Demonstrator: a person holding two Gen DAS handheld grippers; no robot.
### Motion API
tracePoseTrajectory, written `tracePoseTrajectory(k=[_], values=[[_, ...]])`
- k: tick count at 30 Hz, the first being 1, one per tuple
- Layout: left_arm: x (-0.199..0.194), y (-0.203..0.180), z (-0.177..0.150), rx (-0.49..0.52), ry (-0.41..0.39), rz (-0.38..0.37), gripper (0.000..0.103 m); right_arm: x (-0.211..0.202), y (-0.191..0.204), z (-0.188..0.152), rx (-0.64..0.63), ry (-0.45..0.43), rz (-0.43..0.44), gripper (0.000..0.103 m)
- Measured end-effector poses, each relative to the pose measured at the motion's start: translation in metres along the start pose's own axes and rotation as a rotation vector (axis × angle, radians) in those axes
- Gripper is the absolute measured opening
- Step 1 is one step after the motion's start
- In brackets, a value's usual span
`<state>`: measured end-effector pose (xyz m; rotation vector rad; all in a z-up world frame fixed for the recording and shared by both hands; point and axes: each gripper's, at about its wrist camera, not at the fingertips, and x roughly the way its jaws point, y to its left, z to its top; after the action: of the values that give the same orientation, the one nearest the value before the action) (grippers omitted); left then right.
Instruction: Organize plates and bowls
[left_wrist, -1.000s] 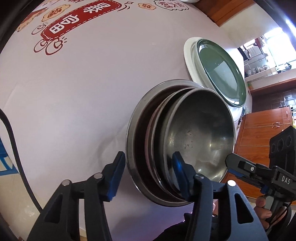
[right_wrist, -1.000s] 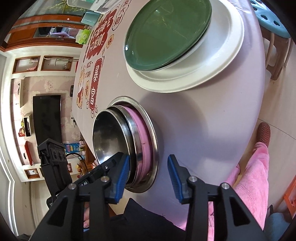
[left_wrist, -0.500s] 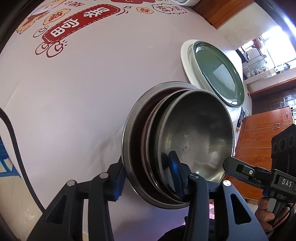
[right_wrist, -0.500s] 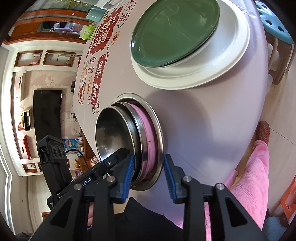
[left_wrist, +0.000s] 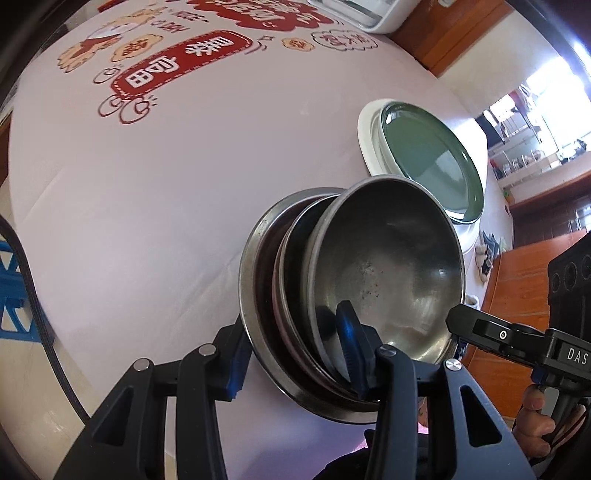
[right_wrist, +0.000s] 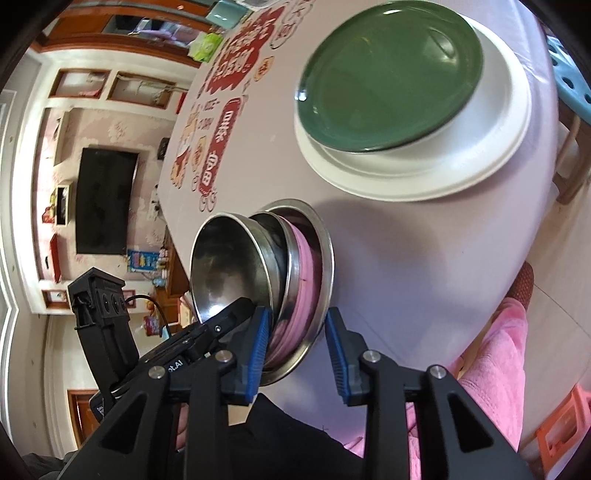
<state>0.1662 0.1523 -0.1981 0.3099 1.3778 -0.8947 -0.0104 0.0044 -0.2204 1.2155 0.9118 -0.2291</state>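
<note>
gripping the near rim of a stack of bowls (left_wrist: 354, 295) from two sides, both grippers are being held low over the edge of a round table (left_wrist: 166, 184) covered in a pale cloth with red printed signs

the left gripper (left_wrist: 295, 354) is being kept clamped across the stack's rim: one blue pad is being pressed against the outside of the wide steel outer bowl (left_wrist: 255, 295), the other is being set inside the small steel top bowl (left_wrist: 391, 280). its jaws have just been closing, with the rims between them. the right gripper (right_wrist: 297, 347) is being shown from its own camera with one pad against the inner side of the stack and the other just beside the outer bowl's rim (right_wrist: 325, 266); its jaws have just been closing too, and a thin gap seems to be left at the outer pad, so whether it is being pressed tight cannot be told

a pink bowl (right_wrist: 303, 280) is being seen nested between the steel ones. the top bowl is being tilted up out of the nest, away from the outer rim

beyond the stack, well apart from it, a green plate (right_wrist: 388, 74) is lying on a larger white plate (right_wrist: 461, 162). a pink sleeve (right_wrist: 495, 362) and a hand (left_wrist: 535, 424) on the right gripper's handle are being shown at the frame edges
</note>
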Motion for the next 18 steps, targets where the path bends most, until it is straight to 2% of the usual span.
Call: tracePoseTrajectory(k=[5,18], values=[[-0.012,-0.003,-0.009,-0.035,-0.033,0.011,0.043,-0.006,0.006,0.006,-0.060,0.018,0.008,0.031],[-0.021,-0.042,0.001,-0.146,-0.147,0.002,0.043,-0.040,0.011,0.042,-0.216,0.032,0.065,0.031]])
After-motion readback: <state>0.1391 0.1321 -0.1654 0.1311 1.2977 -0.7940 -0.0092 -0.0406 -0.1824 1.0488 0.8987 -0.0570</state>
